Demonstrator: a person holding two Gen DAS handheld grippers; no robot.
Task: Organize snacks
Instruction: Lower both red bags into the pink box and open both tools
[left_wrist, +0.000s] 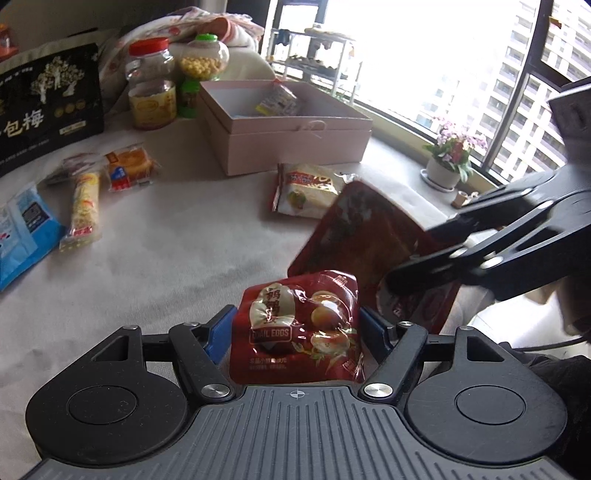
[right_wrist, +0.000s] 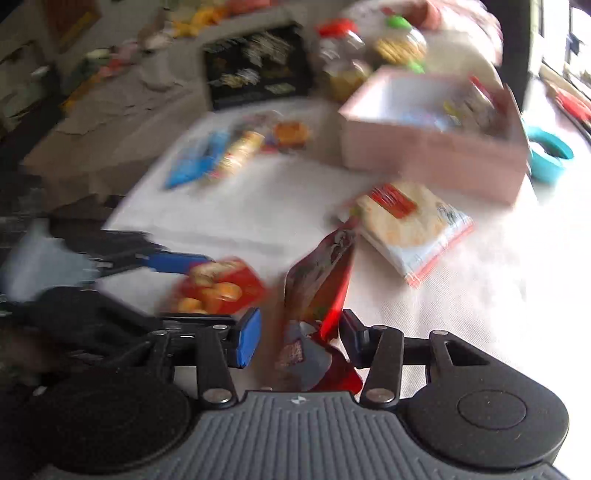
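Left wrist view: our left hand-held gripper (left_wrist: 297, 325) is clasping the quail egg packet (left_wrist: 299, 326). Our right hand-held gripper (right_wrist: 299, 338) is gripping a red pouch (right_wrist: 321, 280), tilted above the surface (left_wrist: 166, 240).

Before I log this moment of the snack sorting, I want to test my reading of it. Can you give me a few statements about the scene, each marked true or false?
1. The pink box is open, with a snack already inside. True.
2. The right gripper is empty. False: it holds a dark red pouch, tilted above the table.
3. The quail egg packet sits between the left gripper's pads. True.
4. The red-lidded jar lies on its side. False: it stands upright beside the green-lidded jar.
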